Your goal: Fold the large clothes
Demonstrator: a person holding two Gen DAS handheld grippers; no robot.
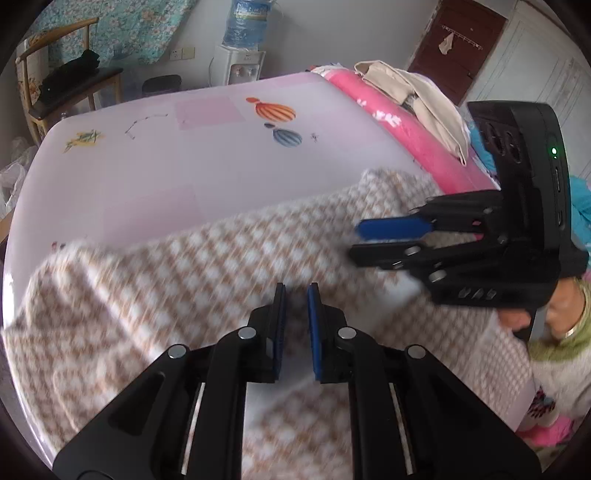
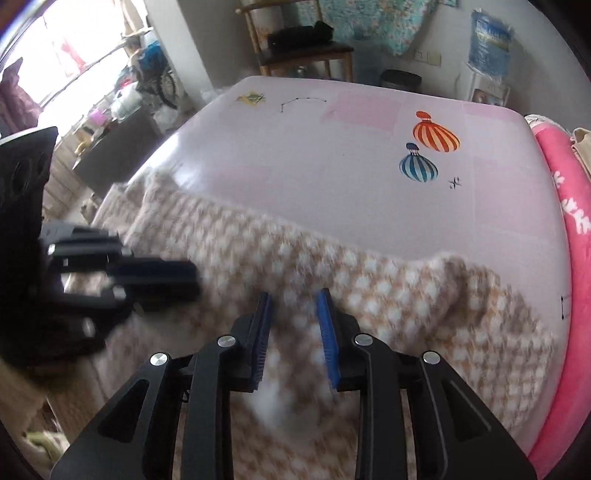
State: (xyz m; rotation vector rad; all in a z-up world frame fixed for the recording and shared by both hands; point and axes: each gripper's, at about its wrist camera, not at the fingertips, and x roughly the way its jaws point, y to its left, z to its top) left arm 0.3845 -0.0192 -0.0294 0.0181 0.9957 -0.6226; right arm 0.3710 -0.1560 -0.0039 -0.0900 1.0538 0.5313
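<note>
Pale pink table point(image 1: 184, 177) holds the fuzzy beige-and-white checked garment point(image 1: 184, 295) bunched at six o'clock; left gripper point(image 1: 296, 295) and right gripper point(image 2: 293, 301) hover above it, fingers spread, empty. Folding looks barely begun.

no legible text, water bottle label point(image 1: 246, 14) too blurred to read

1. The garment point(image 1: 207, 280) I'm working over is showing a tan-and-white check.
2. My black left gripper point(image 1: 296, 295) and right gripper point(image 2: 293, 301) are wearing blue pads.
3. The pale pink sheet point(image 2: 295, 162) is carrying striped orange and blue balloons point(image 2: 436, 137).
</note>
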